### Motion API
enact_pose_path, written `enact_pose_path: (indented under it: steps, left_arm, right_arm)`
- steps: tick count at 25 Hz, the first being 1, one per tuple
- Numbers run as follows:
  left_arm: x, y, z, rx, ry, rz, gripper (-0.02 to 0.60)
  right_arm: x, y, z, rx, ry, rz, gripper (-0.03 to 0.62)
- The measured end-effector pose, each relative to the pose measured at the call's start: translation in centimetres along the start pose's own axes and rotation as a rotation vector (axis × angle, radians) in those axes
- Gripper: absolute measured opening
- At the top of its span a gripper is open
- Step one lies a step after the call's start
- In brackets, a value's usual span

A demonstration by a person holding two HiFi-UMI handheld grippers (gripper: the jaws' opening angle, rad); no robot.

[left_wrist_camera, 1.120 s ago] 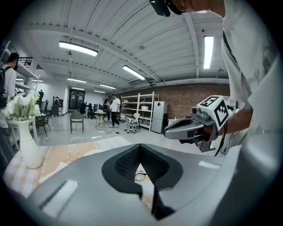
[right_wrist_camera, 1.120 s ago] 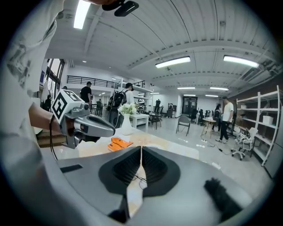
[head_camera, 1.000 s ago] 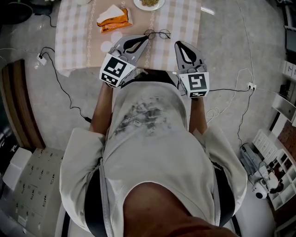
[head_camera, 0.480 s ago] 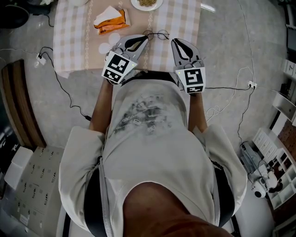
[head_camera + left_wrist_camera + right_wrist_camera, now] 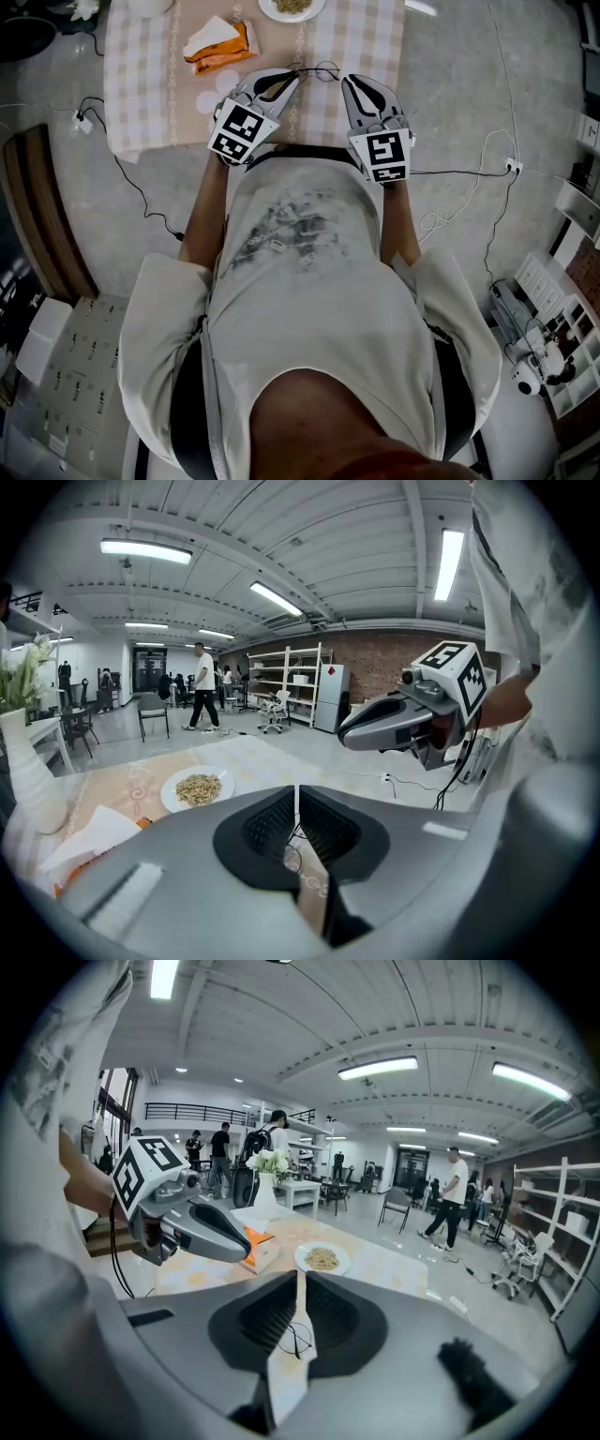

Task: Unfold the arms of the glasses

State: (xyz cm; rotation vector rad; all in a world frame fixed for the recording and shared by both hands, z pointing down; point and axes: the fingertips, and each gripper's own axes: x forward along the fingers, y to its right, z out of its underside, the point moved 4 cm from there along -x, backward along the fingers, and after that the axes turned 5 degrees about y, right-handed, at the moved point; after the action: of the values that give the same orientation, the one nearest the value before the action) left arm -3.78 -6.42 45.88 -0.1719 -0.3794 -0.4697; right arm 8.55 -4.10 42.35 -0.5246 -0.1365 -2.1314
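Thin wire-rimmed glasses (image 5: 316, 69) lie on the checked tablecloth near the table's front edge. My left gripper (image 5: 293, 77) hovers just to their left, jaws shut with nothing between them. My right gripper (image 5: 348, 83) is to their right, also shut and empty. In the left gripper view the glasses (image 5: 292, 857) show below the closed left gripper's tips (image 5: 296, 801), with the right gripper (image 5: 412, 720) across. In the right gripper view the glasses (image 5: 295, 1340) lie under the right gripper's closed tips (image 5: 300, 1290), and the left gripper (image 5: 192, 1221) is at left. How the arms are folded is too small to tell.
On the table (image 5: 150, 84) behind the glasses are an orange and white tissue pack (image 5: 216, 42) and a white plate of food (image 5: 292, 7). A white vase of flowers (image 5: 267, 1190) stands farther back. Cables (image 5: 122, 159) trail on the floor beside the table.
Both grippers have sunk toward the table and edged closer to the glasses. Their jaws have stayed shut, and the glasses have not moved.
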Motion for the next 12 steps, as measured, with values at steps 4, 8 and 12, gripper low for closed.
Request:
enact_pose_path:
  steps: [4, 8, 12]
  left_arm:
    - [1.0, -0.2, 1.0, -0.001, -0.039, 0.02, 0.032]
    - [1.7, -0.5, 1.9, -0.002, -0.069, 0.035, 0.036]
    - [2.3, -0.6, 2.5, 0.01, -0.095, 0.05, 0.043]
  right_arm:
    - [0.7, 0.3, 0.7, 0.011, -0.022, -0.001, 0.018]
    - [1.5, 0.4, 1.4, 0.013, -0.045, -0.006, 0.02]
    - [2.1, 0.4, 2.2, 0.01, -0.074, -0.014, 0.071]
